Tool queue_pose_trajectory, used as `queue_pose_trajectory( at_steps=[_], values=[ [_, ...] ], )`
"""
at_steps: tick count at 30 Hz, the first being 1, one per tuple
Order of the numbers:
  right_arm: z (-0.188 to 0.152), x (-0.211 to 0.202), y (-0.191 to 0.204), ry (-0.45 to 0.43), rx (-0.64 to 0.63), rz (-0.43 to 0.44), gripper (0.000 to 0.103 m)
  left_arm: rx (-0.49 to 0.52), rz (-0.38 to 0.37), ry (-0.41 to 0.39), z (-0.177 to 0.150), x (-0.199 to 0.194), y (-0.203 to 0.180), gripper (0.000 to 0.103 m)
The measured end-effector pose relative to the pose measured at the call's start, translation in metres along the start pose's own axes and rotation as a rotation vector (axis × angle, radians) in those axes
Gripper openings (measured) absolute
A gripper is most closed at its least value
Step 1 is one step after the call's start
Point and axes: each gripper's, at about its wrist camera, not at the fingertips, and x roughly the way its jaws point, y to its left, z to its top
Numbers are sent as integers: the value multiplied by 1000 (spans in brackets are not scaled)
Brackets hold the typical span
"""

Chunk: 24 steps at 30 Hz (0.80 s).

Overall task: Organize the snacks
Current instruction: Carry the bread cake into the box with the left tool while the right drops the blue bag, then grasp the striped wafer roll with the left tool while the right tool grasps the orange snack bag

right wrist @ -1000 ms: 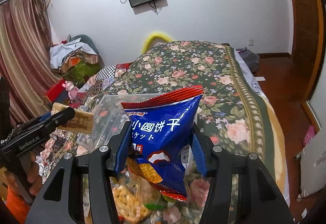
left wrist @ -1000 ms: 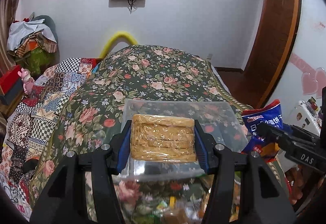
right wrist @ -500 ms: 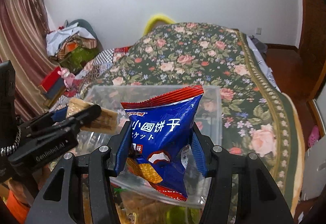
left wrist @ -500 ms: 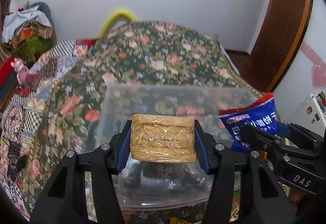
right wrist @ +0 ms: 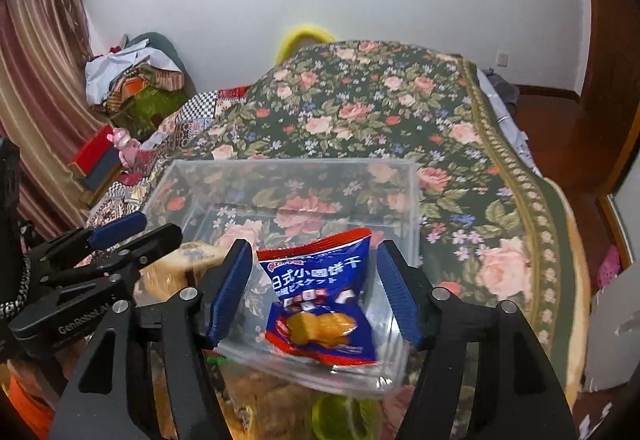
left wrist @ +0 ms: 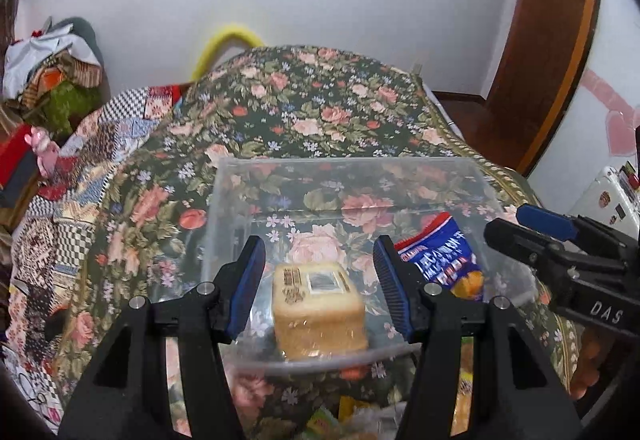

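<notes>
A clear plastic box (left wrist: 344, 159) stands on the flowered bedspread. A tan wrapped wafer pack (left wrist: 320, 312) lies inside it, below and between the fingers of my left gripper (left wrist: 318, 252), whose pads stand clear of it on both sides. Beside it in the box lies a blue biscuit bag (left wrist: 440, 260). In the right wrist view my right gripper (right wrist: 312, 252) hangs over the box (right wrist: 296, 161). Its jaws are opening, and the blue bag (right wrist: 320, 304) sits loose between them, untouched. At the left of this view are the left gripper (right wrist: 154, 226) and the wafer pack (right wrist: 196, 252).
Loose snack packs (right wrist: 340, 416) lie on the bed in front of the box's near wall. A patchwork quilt (left wrist: 80, 175) covers the bed's left side, with a pile of clothes (left wrist: 52, 71) beyond. A wooden door frame (left wrist: 560, 59) rises at the right.
Both grippers sank over the clear box. The left one let go of the wafer pack and the right one let go of the blue bag. Both snacks now lie inside the box.
</notes>
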Motion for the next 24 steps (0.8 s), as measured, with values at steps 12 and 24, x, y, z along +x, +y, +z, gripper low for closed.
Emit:
queue_pose_trajectory(
  at_steps=[12,24],
  values=[
    [-33,-70,-3,-62,4,14,68,31,-2,-48,-43,-84,5,68],
    [-101,-96,1,-10,-9,-26,79,20,5,36,-116,-111,26,73]
  ],
)
